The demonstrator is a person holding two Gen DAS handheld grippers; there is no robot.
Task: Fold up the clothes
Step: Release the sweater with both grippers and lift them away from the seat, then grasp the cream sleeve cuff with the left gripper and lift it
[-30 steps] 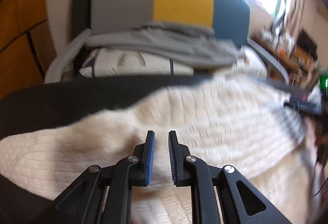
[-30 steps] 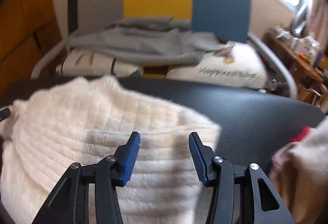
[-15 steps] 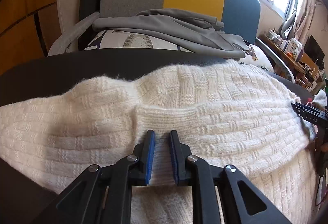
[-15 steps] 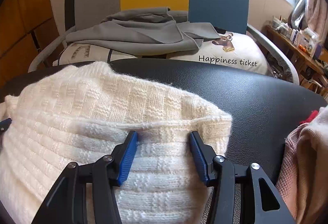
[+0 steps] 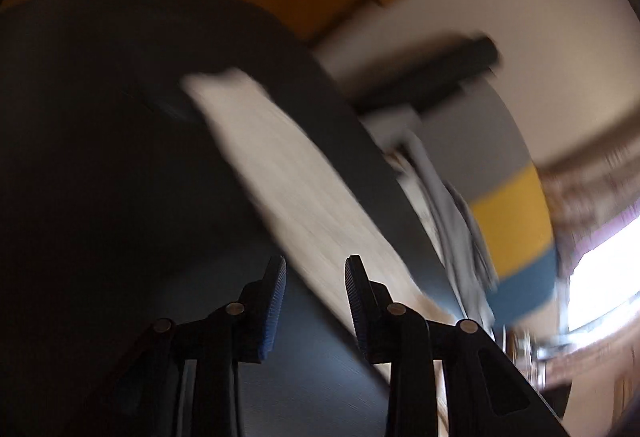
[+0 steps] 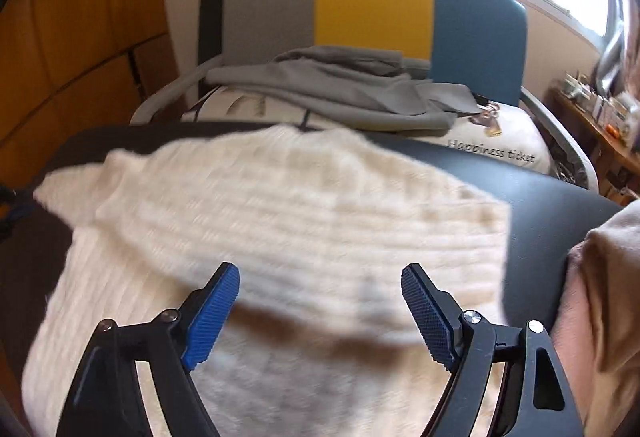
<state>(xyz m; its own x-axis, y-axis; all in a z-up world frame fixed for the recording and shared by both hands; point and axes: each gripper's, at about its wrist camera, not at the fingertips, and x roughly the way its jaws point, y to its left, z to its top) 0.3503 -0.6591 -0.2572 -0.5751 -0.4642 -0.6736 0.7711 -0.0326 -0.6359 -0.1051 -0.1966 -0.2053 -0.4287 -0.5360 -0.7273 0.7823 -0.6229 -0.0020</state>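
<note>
Cream sweater [image 6: 280, 229] lay spread on the black table [image 6: 560, 205], filling the middle and lower part of the right wrist view, its near edge folded over and casting a shadow just ahead of the fingers. Right gripper [image 6: 320, 309] hung over that fold, jaws wide apart and just opened further, nothing between the blue pads [image 6: 212, 313]; the knit lay below them, not pinched. Left gripper [image 5: 316, 301] had its jaws partly apart, also just opened, with no cloth in them; the view was tilted and badly blurred. There the sweater [image 5: 288, 173] showed only as a pale streak running from upper centre toward lower right, beyond the fingertips, and the table [image 5: 100, 157] was dark at left. Judged from the thick ribbed knit: soft, limp, fairly bulky, light enough for one gripper but likely to sag and stretch if lifted by a single point. Fuzzy surface should give the pads good bite; slipping seemed unlikely. Best hold looked to be a doubled edge or corner, both grippers well apart along one side. No containers in sight. A chair [image 6: 372, 5] at upper centre carried a grey garment [image 6: 340, 93] over a printed cushion [image 6: 508, 141]. A pinkish-beige garment [image 6: 608, 277] lay at right edge of the table.
</note>
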